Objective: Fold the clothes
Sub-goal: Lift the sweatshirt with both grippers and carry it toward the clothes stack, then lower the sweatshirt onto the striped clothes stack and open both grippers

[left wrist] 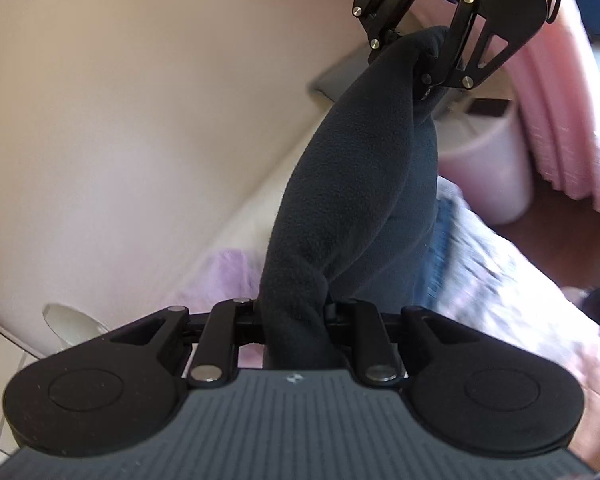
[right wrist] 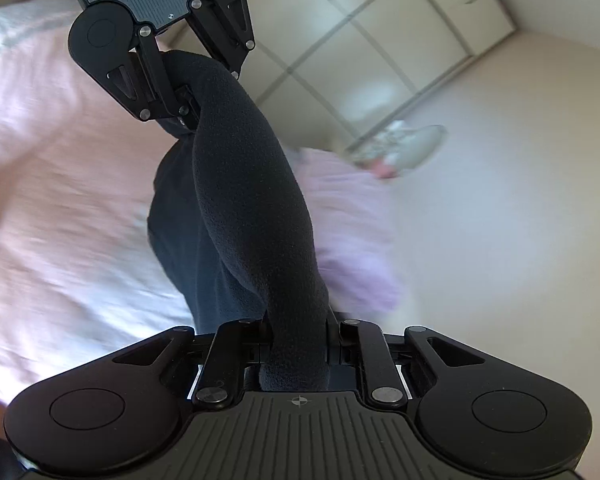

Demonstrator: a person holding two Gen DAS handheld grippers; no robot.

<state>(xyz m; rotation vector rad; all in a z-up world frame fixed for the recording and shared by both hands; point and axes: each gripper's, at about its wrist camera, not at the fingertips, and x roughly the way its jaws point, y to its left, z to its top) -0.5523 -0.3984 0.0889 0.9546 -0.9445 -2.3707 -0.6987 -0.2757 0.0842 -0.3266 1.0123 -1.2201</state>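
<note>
Step in hand — lift-and-spread. The dark fleece garment (left wrist: 351, 184) is held off the bed (left wrist: 511, 292) between the two claws, one edge stretched from one to the other; the fold itself has not begun, judging by the cloth hanging bunched and twisted rather than flat.

Left claw (left wrist: 294, 316): clenched on the garment. In the left wrist view the fleece enters between the fingers at 6 o'clock and runs up toward 1 o'clock, where the right claw (left wrist: 423, 68) pinches the other end. Right claw also clenched on the fabric — in the right wrist view the fleece sits between its fingers at 6 o'clock and rises to the left claw at 11 o'clock. The rest of the garment hangs below the held edge, over the bed's pale pink cover. Whether its lower part touches the bed cannot be told; both views are blurred there.

Surroundings: a lilac cloth (right wrist: 355, 240) lies on the bed just beside the hanging fleece, at 3 o'clock in the right wrist view. A white bin (left wrist: 487, 156) stands on the floor by pink curtains (left wrist: 559, 92), at 2 o'clock in the left wrist view.

Next move, as a judgement: draw the claws apart until the held edge is taut and untwisted, then lower the garment flat on a bare part of the bed, away from the lilac cloth. Risk — thick fleece may slip or stay rolled at the pinch.
</note>
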